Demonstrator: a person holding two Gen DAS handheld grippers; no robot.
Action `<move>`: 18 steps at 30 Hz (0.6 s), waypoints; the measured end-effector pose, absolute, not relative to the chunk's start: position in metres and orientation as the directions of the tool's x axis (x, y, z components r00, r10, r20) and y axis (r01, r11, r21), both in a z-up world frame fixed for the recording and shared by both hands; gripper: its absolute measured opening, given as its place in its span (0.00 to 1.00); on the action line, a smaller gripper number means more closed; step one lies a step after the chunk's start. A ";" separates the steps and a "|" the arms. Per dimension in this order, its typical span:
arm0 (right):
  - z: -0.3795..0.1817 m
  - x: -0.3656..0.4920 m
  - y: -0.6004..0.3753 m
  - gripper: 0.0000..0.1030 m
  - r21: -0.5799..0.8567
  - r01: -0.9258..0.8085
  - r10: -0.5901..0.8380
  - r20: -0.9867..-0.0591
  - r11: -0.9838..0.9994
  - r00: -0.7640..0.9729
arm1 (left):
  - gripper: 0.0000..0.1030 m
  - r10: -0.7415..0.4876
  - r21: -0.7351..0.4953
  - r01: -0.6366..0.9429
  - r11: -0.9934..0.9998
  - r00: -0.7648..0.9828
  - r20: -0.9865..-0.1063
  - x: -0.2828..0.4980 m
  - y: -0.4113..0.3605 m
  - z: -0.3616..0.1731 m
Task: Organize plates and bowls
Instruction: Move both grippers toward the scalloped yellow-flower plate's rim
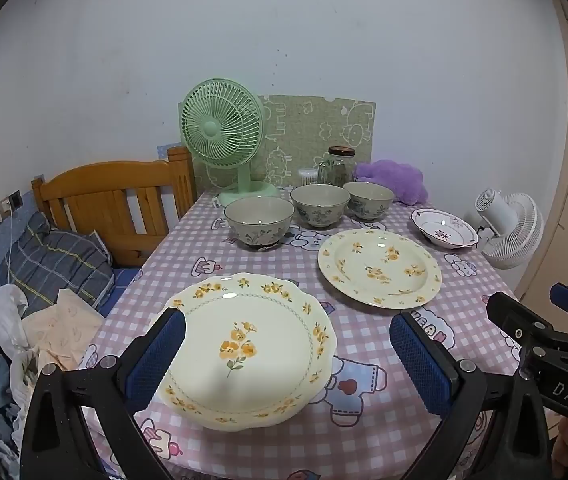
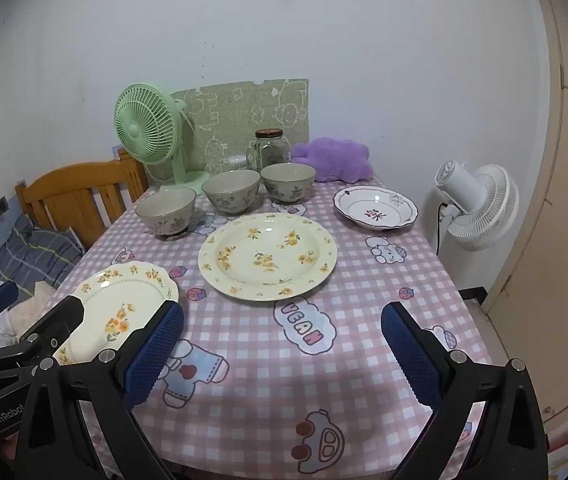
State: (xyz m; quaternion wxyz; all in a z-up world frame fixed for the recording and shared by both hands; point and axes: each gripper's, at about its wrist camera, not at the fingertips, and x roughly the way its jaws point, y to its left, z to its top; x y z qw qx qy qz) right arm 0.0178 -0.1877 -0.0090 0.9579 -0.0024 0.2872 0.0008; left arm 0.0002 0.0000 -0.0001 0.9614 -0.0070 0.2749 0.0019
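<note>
Above the near table edge, left gripper [image 1: 287, 354] and right gripper [image 2: 282, 350] tilt downward, jaws fully spread, empty; scalloped plate [image 1: 244, 344] apparently lies beneath the left.

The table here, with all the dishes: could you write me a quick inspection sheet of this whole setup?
Surface: table under a pink checked cartoon cloth.
Job's things: three bowls in a row; scalloped plate; round floral plate; small white dish. All apart, none stacked.
Clutter: green fan, glass jar, purple plush.
Grippers: left gripper and right gripper open, empty.
Cables: one at the white fan.
Surroundings: wooden bed frame, bedding.
</note>
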 end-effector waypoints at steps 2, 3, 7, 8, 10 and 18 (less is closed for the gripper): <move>-0.009 0.018 -0.188 0.97 -0.004 -0.003 0.001 -0.550 1.000 0.835 | 1.00 0.003 -0.010 -0.010 1.000 0.850 -0.527 0.001 -0.001 0.000; -0.009 0.018 -0.188 0.97 -0.004 -0.003 0.000 -0.550 1.000 0.835 | 1.00 0.005 -0.010 -0.012 1.000 0.851 -0.526 0.000 -0.002 0.000; -0.009 0.018 -0.187 0.97 -0.003 0.001 -0.003 -0.550 1.000 0.835 | 1.00 0.002 -0.013 -0.011 1.000 0.849 -0.529 0.001 -0.001 0.000; -0.009 0.017 -0.187 0.97 -0.003 0.002 -0.003 -0.550 1.000 0.835 | 1.00 0.003 -0.011 -0.011 1.000 0.849 -0.528 0.000 -0.001 0.000; -0.009 0.017 -0.187 0.97 -0.002 0.003 -0.004 -0.551 1.000 0.835 | 1.00 0.003 -0.012 -0.011 1.000 0.849 -0.528 0.000 -0.001 0.000; -0.008 0.017 -0.187 0.97 -0.001 0.003 -0.003 -0.551 1.000 0.834 | 1.00 0.002 -0.012 -0.010 1.000 0.849 -0.528 0.000 -0.001 0.000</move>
